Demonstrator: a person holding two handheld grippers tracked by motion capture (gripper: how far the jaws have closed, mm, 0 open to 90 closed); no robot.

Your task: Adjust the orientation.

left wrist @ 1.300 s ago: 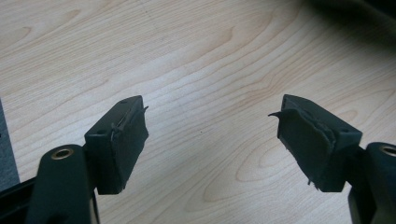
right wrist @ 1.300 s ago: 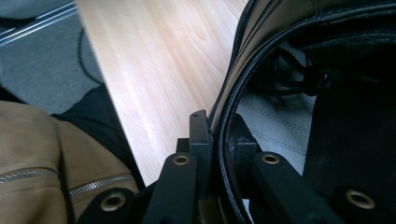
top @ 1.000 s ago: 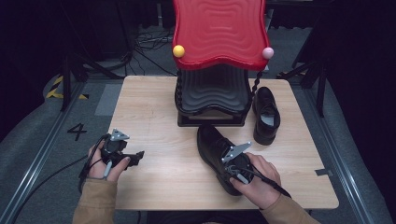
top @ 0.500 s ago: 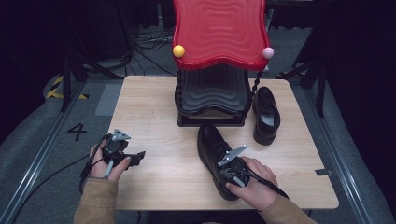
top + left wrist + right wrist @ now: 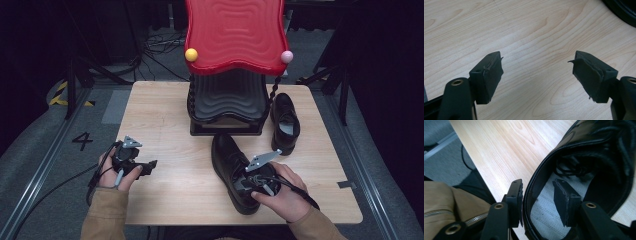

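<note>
A black leather shoe [image 5: 227, 160] lies on the wooden table [image 5: 165, 115], heel toward me. My right gripper [image 5: 245, 182] is at its heel. In the right gripper view the gripper [image 5: 540, 195] straddles the shoe's [image 5: 599, 150] collar wall, one jaw outside and one inside over the grey insole. The jaws have just been opening, and the inner pad stands off the wall. A second black shoe [image 5: 285, 120] stands to the right of the rack. My left gripper [image 5: 150, 167] rests open at the table's near left; its jaws [image 5: 536, 75] frame bare wood.
A shoe rack stands at the table's far middle, with a red wavy top shelf [image 5: 232, 35] and a black lower shelf [image 5: 225, 100]. Yellow [image 5: 191, 54] and pink [image 5: 286, 56] balls cap its posts. Dark floor and cables surround the table.
The right gripper's jaws have spread apart at the near shoe's heel, and the hand shifted slightly. The shoe and the left gripper stayed where they were.
</note>
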